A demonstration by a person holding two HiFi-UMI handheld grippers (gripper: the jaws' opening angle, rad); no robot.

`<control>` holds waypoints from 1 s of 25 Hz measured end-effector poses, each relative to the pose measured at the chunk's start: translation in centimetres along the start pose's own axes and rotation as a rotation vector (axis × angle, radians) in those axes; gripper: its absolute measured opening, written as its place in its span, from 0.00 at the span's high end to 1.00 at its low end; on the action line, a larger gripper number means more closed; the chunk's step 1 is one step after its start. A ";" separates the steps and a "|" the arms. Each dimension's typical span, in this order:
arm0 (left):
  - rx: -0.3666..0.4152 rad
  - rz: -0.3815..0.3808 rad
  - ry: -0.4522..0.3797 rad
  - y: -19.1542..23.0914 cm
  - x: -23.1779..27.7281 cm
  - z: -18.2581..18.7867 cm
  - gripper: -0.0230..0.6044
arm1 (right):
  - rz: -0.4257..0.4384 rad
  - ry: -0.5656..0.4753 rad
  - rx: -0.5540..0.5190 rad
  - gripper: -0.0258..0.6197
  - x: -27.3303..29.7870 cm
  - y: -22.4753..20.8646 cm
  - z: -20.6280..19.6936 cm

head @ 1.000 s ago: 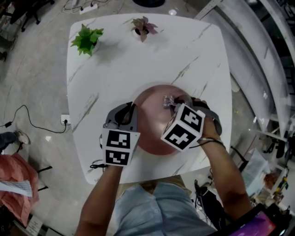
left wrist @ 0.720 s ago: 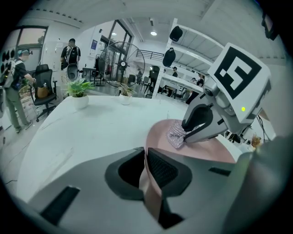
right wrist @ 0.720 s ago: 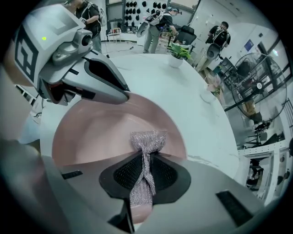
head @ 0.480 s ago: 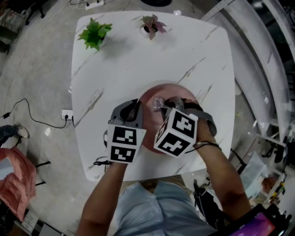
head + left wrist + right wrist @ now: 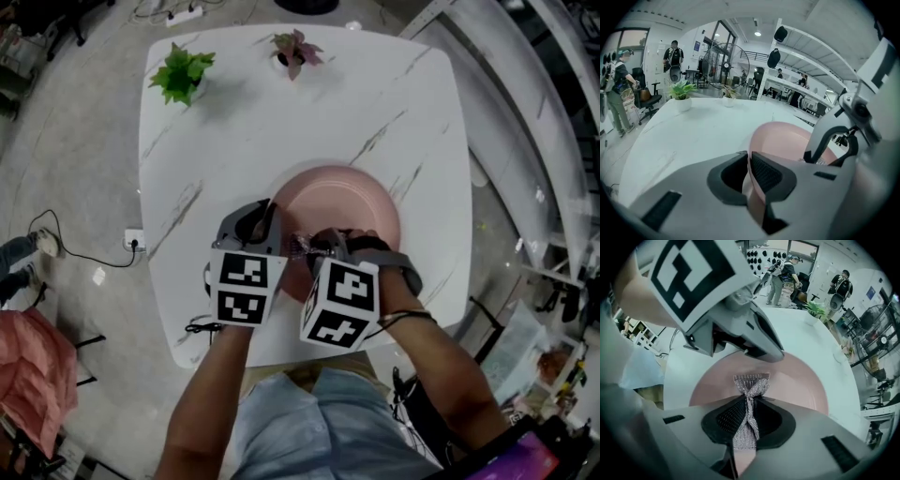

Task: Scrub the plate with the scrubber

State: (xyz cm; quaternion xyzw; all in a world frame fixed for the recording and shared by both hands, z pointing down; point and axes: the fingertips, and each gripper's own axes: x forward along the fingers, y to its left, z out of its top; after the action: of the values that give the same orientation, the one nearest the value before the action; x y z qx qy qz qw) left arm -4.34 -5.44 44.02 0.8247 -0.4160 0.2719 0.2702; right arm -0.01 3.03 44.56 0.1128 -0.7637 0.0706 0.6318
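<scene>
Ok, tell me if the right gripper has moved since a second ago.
Yes. With the scrubber, the right gripper slid across the plate toward its near-left edge, closer to the left gripper.

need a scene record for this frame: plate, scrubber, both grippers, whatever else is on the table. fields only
plate: pink, on the white table, near the person's edge
left gripper: shut on the plate's rim, at its left side in the head view
right gripper: shut on the scrubber, pointing steeply down over the plate
scrubber: silvery mesh, pinched between the jaws, free end down at the plate's surface
other: green plant and pink-leaved plant at the table's far edge
</scene>
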 end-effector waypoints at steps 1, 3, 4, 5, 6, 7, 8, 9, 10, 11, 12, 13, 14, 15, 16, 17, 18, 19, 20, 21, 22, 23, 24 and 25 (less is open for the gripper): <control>0.001 0.000 0.001 0.0 0.0 0.0 0.93 | 0.009 -0.001 -0.004 0.85 0.0 0.5 -0.2; 0.006 -0.003 0.003 0.0 0.0 -0.1 0.93 | 0.022 0.000 -0.010 0.85 -0.2 1.2 -0.6; 0.010 -0.004 0.004 0.1 0.1 -0.1 0.93 | 0.030 -0.002 -0.010 0.85 -0.3 1.5 -0.7; 0.014 -0.006 0.006 0.1 0.1 -0.1 0.93 | 0.039 -0.005 -0.008 0.85 -0.5 1.7 -0.8; 0.019 -0.007 0.007 0.1 0.0 -0.1 0.93 | 0.047 -0.004 -0.005 0.85 -0.6 2.0 -1.0; 0.023 -0.009 0.008 0.0 0.0 -0.1 0.93 | 0.055 0.000 -0.004 0.85 -0.7 2.2 -1.3; 0.026 -0.010 0.009 0.0 0.0 -0.1 0.93 | 0.062 0.007 -0.002 0.85 -0.8 2.4 -1.7; 0.030 -0.012 0.010 0.0 0.0 -0.1 0.93 | 0.070 0.016 0.001 0.85 -0.8 2.5 -2.1; 0.034 -0.014 0.011 0.1 0.1 -0.1 0.93 | 0.080 0.028 0.004 0.85 -0.9 2.6 -2.6; 0.037 -0.016 0.012 0.1 0.1 -0.1 0.93 | 0.090 0.044 0.006 0.85 -0.9 2.7 -3.1; 0.039 -0.017 0.013 0.0 0.0 -0.1 0.92 | 0.100 0.060 0.007 0.85 -1.0 2.8 -3.7; 0.039 -0.019 0.015 0.0 0.0 -0.1 0.92 | 0.109 0.075 0.009 0.85 -1.1 2.8 -4.3; 0.038 -0.020 0.016 0.0 0.0 -0.1 0.92 | 0.115 0.089 0.013 0.85 -1.2 2.8 -4.8; 0.036 -0.021 0.017 0.0 0.0 -0.1 0.92 | 0.117 0.103 0.018 0.85 -1.3 2.7 -5.4; 0.036 -0.021 0.017 0.0 0.0 -0.1 0.92 | 0.116 0.115 0.025 0.85 -1.3 2.5 -5.9; 0.037 -0.022 0.017 0.0 0.0 -0.1 0.92 | 0.112 0.126 0.034 0.85 -1.4 2.2 -6.3; 0.039 -0.023 0.016 0.0 0.0 -0.1 0.92 | 0.107 0.135 0.044 0.85 -1.4 2.0 -6.7; 0.040 -0.025 0.016 0.0 0.0 -0.1 0.92 | 0.101 0.141 0.056 0.85 -1.5 1.7 -7.0; 0.041 -0.028 0.016 0.0 0.0 -0.1 0.92 | 0.093 0.147 0.068 0.85 -1.4 1.3 -7.3; 0.040 -0.030 0.015 0.0 0.1 -0.1 0.92 | 0.083 0.152 0.080 0.85 -1.4 0.9 -7.5; 0.039 -0.031 0.015 0.0 0.1 -0.1 0.92 | 0.070 0.156 0.094 0.85 -1.4 0.3 -7.8; 0.037 -0.031 0.015 0.0 0.1 -0.1 0.92 | 0.056 0.160 0.112 0.85 -1.4 -0.3 -8.0; 0.035 -0.032 0.014 0.0 0.1 -0.1 0.92 | 0.042 0.161 0.132 0.85 -1.4 -1.1 -8.2; 0.034 -0.032 0.013 -0.1 0.1 -0.1 0.92 | 0.028 0.162 0.151 0.85 -1.5 -1.9 -8.4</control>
State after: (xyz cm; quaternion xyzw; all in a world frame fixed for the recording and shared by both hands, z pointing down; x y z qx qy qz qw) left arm -4.26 -5.39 44.12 0.8339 -0.3961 0.2801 0.2633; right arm 8.76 3.47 44.66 0.1431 -0.7040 0.1458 0.6802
